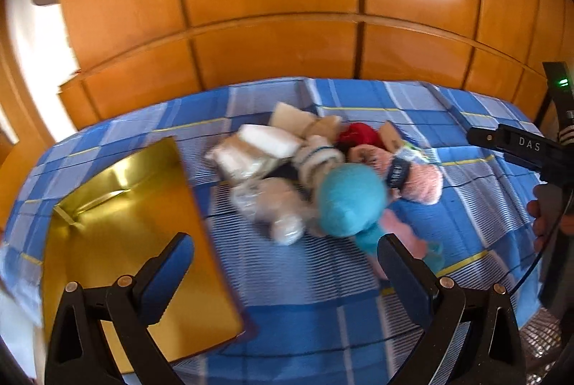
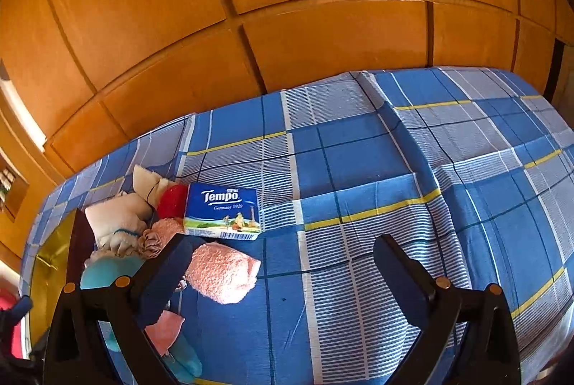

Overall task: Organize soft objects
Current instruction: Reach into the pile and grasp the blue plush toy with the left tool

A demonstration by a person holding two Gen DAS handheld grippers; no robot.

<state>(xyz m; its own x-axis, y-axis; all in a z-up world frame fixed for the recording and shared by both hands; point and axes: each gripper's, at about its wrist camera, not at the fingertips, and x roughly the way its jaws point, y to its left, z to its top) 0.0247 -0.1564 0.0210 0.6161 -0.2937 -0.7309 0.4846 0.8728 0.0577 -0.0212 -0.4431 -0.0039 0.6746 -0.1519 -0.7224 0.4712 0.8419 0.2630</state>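
Observation:
A pile of soft things lies on the blue plaid bed (image 1: 466,205): a turquoise plush (image 1: 351,198), a rolled pink towel (image 1: 419,180), white packs (image 1: 258,148), a red item (image 1: 358,134). My left gripper (image 1: 283,274) is open and empty, just in front of the pile. The right wrist view shows the pink towel (image 2: 222,272), a Tempo tissue pack (image 2: 222,213), the red item (image 2: 172,202) and the turquoise plush (image 2: 107,272) at left. My right gripper (image 2: 283,277) is open and empty over bare bedding, right of the towel; it also shows in the left wrist view (image 1: 509,145).
An open gold-lined box (image 1: 125,223) lies on the bed left of the pile; it shows in the right wrist view (image 2: 50,263) too. Orange wooden wardrobe panels (image 1: 272,8) stand behind the bed. The bed's right half (image 2: 448,188) carries only the sheet.

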